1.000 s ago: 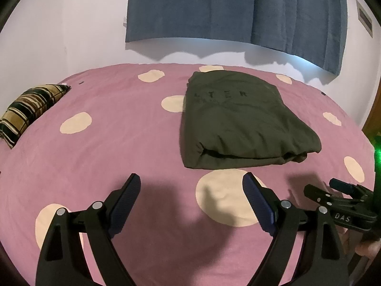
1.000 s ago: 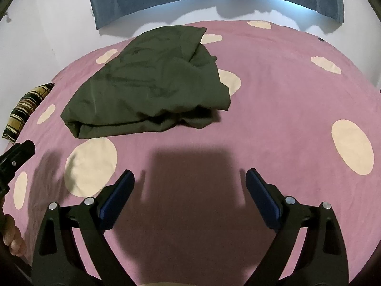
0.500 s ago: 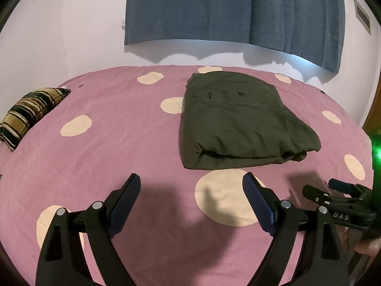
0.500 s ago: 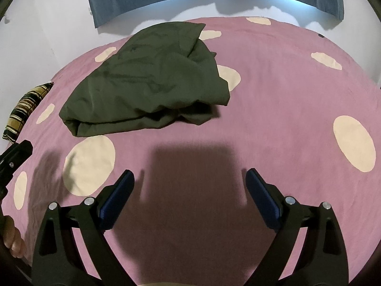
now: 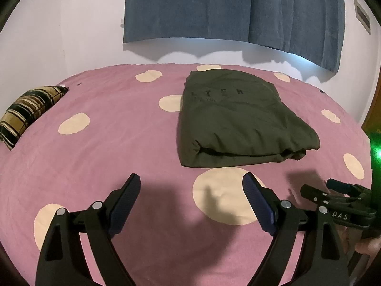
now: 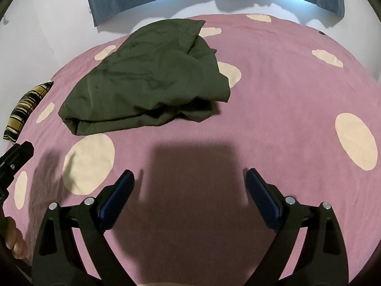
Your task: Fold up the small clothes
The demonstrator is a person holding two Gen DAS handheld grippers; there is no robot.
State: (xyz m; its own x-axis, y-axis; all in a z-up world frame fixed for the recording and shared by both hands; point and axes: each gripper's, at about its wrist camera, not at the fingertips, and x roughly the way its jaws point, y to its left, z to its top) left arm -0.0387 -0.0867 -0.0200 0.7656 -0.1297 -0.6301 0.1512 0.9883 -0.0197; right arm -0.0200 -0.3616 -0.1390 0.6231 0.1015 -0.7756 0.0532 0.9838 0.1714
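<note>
A dark olive garment (image 5: 238,119) lies folded into a rough rectangle on the pink bed with cream dots (image 5: 107,147); faint lettering shows on its top. It also shows in the right wrist view (image 6: 152,81), with its near right corner bunched. My left gripper (image 5: 191,186) is open and empty, held above the bed short of the garment's near edge. My right gripper (image 6: 189,181) is open and empty, also short of the garment and to its right. The right gripper shows in the left wrist view (image 5: 333,197) at the right edge.
A striped brown and black pillow (image 5: 28,112) lies at the bed's far left. A blue curtain (image 5: 233,12) hangs on the white wall behind the bed. The bed's edge runs close behind the garment.
Both grippers have drawn back and risen slightly, staying open. The garment has not moved.
</note>
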